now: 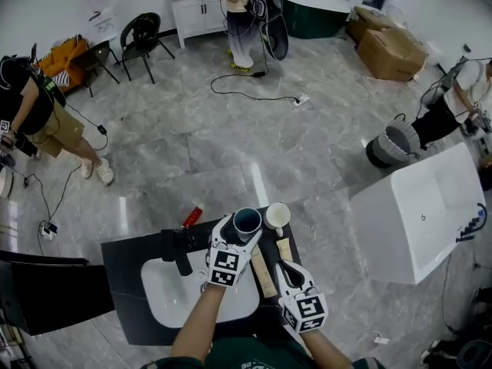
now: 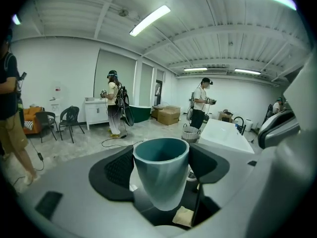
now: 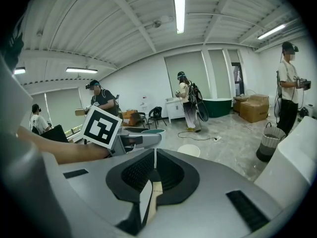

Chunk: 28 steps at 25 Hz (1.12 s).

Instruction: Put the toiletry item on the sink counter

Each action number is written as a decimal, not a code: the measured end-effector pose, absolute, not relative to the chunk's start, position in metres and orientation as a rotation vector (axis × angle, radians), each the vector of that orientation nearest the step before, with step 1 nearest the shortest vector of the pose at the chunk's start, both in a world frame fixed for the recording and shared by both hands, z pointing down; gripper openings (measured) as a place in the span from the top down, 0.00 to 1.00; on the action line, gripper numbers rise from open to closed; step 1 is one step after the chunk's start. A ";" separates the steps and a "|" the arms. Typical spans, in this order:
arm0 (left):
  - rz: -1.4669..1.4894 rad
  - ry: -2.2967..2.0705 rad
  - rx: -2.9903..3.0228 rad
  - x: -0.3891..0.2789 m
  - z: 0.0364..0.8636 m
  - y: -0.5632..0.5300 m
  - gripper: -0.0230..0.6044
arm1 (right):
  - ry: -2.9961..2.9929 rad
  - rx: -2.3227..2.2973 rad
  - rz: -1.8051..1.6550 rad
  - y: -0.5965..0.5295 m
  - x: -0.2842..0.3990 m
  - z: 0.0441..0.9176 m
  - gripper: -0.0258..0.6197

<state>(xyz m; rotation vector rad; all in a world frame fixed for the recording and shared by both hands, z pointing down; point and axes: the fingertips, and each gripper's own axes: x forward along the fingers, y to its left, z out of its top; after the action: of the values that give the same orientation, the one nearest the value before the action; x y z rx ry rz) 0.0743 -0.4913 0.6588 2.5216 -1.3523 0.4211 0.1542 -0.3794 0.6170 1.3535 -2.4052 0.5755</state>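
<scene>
Here, left gripper clamps a faceted teal cup, right gripper pinches thin stick

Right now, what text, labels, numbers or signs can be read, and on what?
No text is legible.
White rectangular tub: small dark mark, too small.
Red tube: print blurred.
White wall notice: too small.
Beige flat stick: tiny label, blurred.
Marker cube: black-and-white pattern, no letters.

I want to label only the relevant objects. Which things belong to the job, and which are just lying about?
Job: teal cup, held in the left gripper; dark sink counter.
Lying about: white cup, red tube, cardboard boxes, black chairs.
</scene>
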 end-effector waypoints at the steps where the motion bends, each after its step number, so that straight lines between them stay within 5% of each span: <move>1: 0.414 -1.358 2.519 0.075 0.663 -0.495 0.39 | -2.399 1.355 0.580 -0.380 0.156 0.619 0.89; 28: 0.508 -1.356 2.515 0.075 0.735 -0.512 0.40 | -2.341 1.309 0.681 -0.368 0.153 0.653 0.89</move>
<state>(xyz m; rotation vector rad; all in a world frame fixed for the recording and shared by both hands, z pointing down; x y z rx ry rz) 0.0751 -0.5116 0.7347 2.5145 -1.3565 0.5084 0.1533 -0.3676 0.6529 1.3094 -2.3407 0.6815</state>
